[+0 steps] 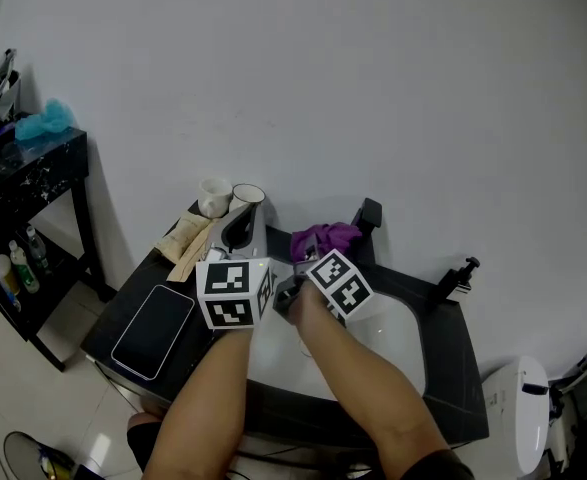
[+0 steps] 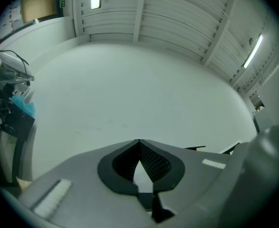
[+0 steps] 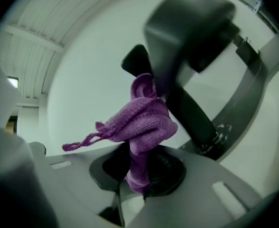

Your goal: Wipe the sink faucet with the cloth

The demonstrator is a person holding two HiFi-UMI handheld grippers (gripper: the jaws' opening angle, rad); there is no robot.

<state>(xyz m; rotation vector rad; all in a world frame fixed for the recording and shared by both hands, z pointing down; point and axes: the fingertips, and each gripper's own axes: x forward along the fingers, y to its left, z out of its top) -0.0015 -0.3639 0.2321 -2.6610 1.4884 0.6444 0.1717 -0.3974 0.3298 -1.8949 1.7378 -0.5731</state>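
Note:
The purple knitted cloth (image 3: pixel 144 120) is bunched up and pinched in my right gripper (image 3: pixel 138 177), which is shut on it. The cloth presses against the neck of the black faucet (image 3: pixel 189 37), whose head looms just above it. In the head view the cloth (image 1: pixel 327 237) sits beside the faucet (image 1: pixel 368 213) at the back of the white sink (image 1: pixel 393 353), with my right gripper (image 1: pixel 315 251) behind it. My left gripper (image 1: pixel 241 228) hovers to the left over the counter. In its own view the left gripper (image 2: pixel 139 148) is shut with nothing in it, facing the bare wall.
Two cups (image 1: pixel 230 197) stand at the counter's back left, with wooden sticks (image 1: pixel 190 245) and a phone (image 1: pixel 153 330) nearer. A small black fitting (image 1: pixel 460 276) stands right of the sink. A black shelf (image 1: pixel 28 193) with bottles is at far left, a white appliance (image 1: pixel 518 408) at lower right.

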